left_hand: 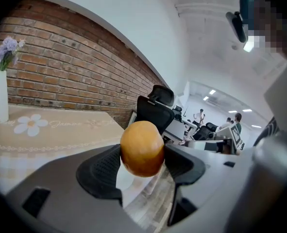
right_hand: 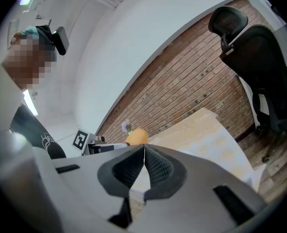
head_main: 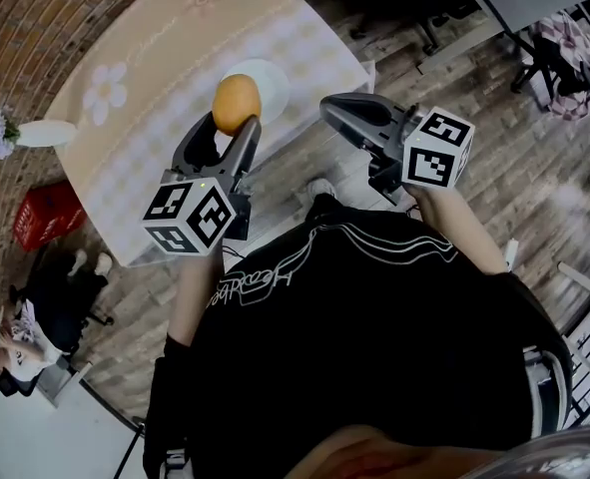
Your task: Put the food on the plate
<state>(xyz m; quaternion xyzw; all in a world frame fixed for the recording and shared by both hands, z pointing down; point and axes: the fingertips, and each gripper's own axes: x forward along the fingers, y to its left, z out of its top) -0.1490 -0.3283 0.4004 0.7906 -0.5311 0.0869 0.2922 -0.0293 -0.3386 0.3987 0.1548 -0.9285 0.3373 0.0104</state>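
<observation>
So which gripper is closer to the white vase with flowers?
Left. The left gripper, holding the round food, is above the table that bears the vase; the right gripper, shut and empty, is farther off, past the plate.

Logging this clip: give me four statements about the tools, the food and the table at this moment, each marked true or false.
1. The left tool grips the round orange food. True.
2. The right tool is wide open. False: its jaws are together, nothing between them.
3. The food lies on the white plate. False: the left tool holds it up off the plate.
4. A vase of purple flowers stands on the table. True.
</observation>
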